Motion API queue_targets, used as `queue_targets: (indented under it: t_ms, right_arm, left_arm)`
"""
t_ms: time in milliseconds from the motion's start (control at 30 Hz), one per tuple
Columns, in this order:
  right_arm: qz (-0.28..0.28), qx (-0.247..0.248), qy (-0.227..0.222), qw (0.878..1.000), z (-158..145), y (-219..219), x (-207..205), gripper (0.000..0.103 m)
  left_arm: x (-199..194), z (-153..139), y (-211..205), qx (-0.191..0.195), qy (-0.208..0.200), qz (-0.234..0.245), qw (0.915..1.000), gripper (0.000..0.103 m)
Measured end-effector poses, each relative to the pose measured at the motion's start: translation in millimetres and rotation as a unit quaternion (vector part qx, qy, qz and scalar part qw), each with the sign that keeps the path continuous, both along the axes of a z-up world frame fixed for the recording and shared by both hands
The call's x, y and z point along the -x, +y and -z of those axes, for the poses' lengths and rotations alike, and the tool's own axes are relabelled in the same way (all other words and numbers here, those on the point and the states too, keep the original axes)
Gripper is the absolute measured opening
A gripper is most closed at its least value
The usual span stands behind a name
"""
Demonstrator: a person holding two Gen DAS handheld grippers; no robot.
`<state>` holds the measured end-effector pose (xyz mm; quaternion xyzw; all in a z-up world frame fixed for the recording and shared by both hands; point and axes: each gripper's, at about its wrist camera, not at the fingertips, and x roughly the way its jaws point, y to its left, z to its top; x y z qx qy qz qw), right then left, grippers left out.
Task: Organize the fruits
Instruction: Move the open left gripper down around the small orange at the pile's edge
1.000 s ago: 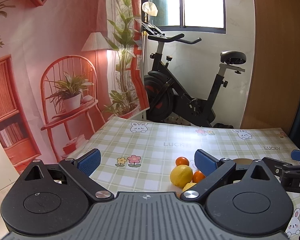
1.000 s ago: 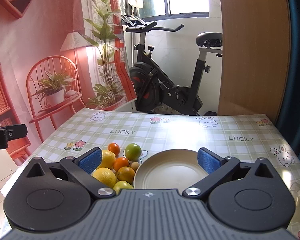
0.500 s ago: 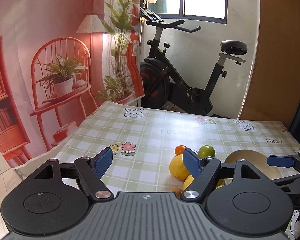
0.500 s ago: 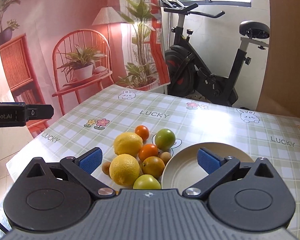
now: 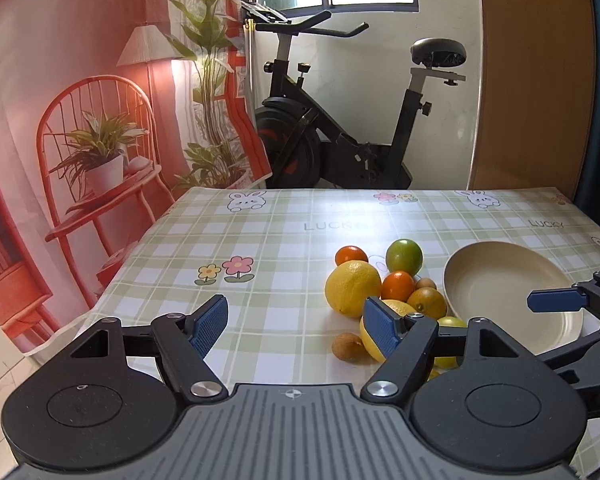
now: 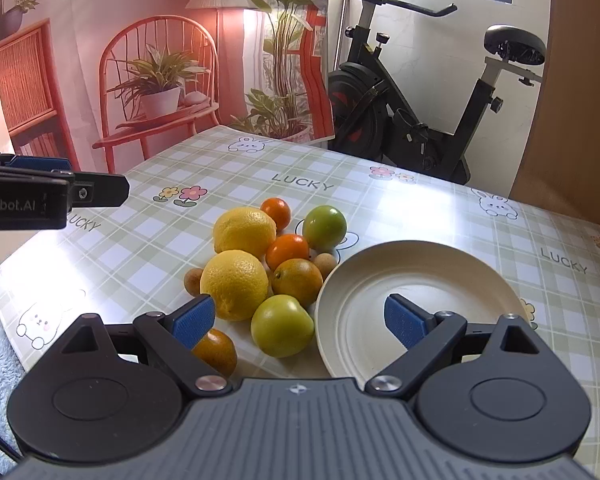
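Observation:
A pile of fruit lies on the checked tablecloth: two lemons (image 6: 244,230), two green fruits (image 6: 324,227), several oranges (image 6: 287,251) and small brown fruits (image 6: 192,281). An empty cream plate (image 6: 424,280) sits right of the pile and also shows in the left wrist view (image 5: 504,276). My right gripper (image 6: 300,322) is open and empty, just above the near green fruit (image 6: 282,325). My left gripper (image 5: 296,326) is open and empty, left of the pile (image 5: 352,288).
The table (image 5: 260,240) ends at its left and far edges. An exercise bike (image 5: 340,140) stands behind the table. A pink printed backdrop (image 5: 80,100) hangs at the left. A wooden panel (image 5: 532,80) is at the back right.
Both grippers have risen and tilted down, so the fruit pile and plate show more fully. The right gripper has come closer over the near fruits. Both stay open.

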<state>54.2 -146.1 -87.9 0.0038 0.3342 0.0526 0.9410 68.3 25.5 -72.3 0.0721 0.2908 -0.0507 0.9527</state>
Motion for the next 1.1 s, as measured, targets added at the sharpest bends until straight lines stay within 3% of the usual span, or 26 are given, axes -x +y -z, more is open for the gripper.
queue_targets:
  t_ms: [200,367,600,867,1033,1100]
  right_arm:
    - [-0.022,-0.017,0.008,1.0,5.1,2.9,1.8,0.097]
    - [-0.023,-0.016,0.016,0.999,9.5,6.8,2.5,0.098]
    - [-0.018,-0.013,0.028,0.999,14.5,5.3,2.7,0.097]
    - [-0.055,-0.009,0.026,0.998,16.8,15.2,5.5,0.082]
    - [-0.053,-0.016,0.039,0.998,21.8,14.5,3.6,0.062]
    - [-0.054,-0.019,0.043,0.997,23.2,14.0,3.0,0.062]
  left_arm:
    - [0.3,10.9,2.8,-0.02,0.021,-0.02,0.9994,0.079]
    - [-3.8,11.7,10.3,0.013,0.033,-0.013,0.9993,0.079]
    - [-4.3,19.2,5.7,0.026,0.038,0.006,0.9989,0.076]
    - [-3.3,31.9,8.0,0.075,0.046,0.034,0.9955,0.069]
    - [-7.1,39.1,6.3,0.085,0.056,0.046,0.9938,0.057]
    - [-7.3,40.7,3.0,0.084,0.058,0.055,0.9933,0.057]
